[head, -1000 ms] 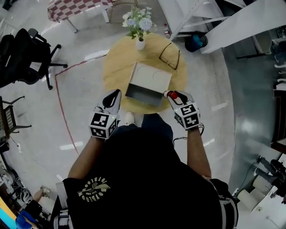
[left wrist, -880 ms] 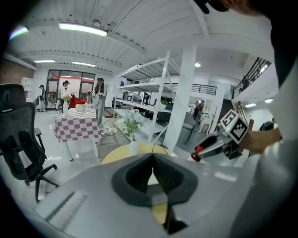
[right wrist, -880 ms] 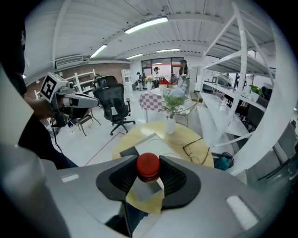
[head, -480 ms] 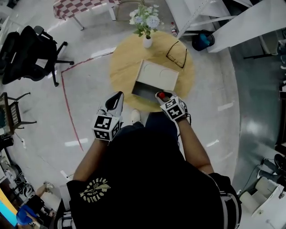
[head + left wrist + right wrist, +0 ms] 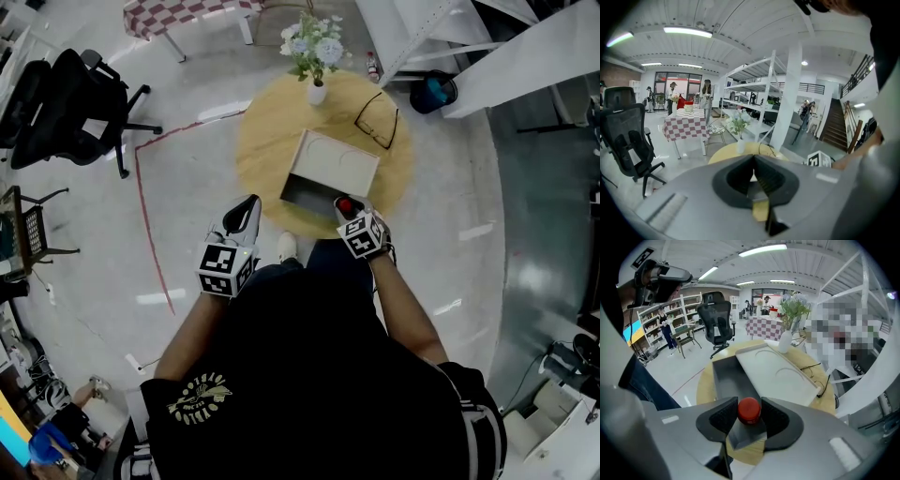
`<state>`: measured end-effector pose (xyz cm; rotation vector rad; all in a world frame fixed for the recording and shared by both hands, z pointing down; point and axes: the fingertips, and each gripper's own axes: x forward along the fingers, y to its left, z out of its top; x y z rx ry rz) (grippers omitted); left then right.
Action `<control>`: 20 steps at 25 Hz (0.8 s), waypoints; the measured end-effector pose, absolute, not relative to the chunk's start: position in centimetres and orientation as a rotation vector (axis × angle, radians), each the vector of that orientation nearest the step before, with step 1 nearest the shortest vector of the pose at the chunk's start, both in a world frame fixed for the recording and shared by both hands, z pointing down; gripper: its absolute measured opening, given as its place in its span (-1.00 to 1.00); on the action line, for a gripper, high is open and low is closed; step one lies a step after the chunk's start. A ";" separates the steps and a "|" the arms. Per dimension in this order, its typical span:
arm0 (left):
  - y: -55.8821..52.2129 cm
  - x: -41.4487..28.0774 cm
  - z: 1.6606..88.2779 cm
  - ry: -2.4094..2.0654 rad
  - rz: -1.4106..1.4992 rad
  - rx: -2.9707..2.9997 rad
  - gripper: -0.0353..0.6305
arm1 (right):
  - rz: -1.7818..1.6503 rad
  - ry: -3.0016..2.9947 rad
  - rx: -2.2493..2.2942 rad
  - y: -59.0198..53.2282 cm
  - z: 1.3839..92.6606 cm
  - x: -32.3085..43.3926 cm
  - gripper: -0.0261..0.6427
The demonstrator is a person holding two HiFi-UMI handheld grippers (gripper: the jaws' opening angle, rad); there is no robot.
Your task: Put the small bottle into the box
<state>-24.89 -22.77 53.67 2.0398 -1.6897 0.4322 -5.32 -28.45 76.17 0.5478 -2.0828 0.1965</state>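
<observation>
As its jaws start opening, the right tool (image 5: pixel 749 402) pinches the small bottle (image 5: pixel 749 411).

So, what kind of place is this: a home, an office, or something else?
Probably a large open workshop or lab hall, not a home. It has tall white storage shelving, an office chair on a polished floor, and a staircase leading to an upper level.
</observation>
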 end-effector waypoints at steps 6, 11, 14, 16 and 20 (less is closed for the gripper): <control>-23.7 -24.1 51.9 -1.674 0.393 2.109 -0.89 | 0.161 -2.149 0.610 -28.6 70.4 -4.5 -0.33; -25.1 -22.8 48.3 -1.656 0.293 2.225 -0.89 | 0.171 -2.433 0.873 -29.8 55.8 -3.3 -0.45; -25.6 -22.3 45.9 -1.637 0.235 2.298 -0.89 | 0.099 -2.570 1.054 -29.5 47.2 -2.1 -0.77; -25.8 -21.8 44.6 -1.620 0.204 2.345 -0.89 | 0.088 -2.634 1.161 -29.0 43.3 -1.2 -0.90; -25.6 -20.2 43.8 -1.579 0.185 2.412 -0.89 | 0.073 -2.629 1.280 -27.3 40.9 0.6 -0.90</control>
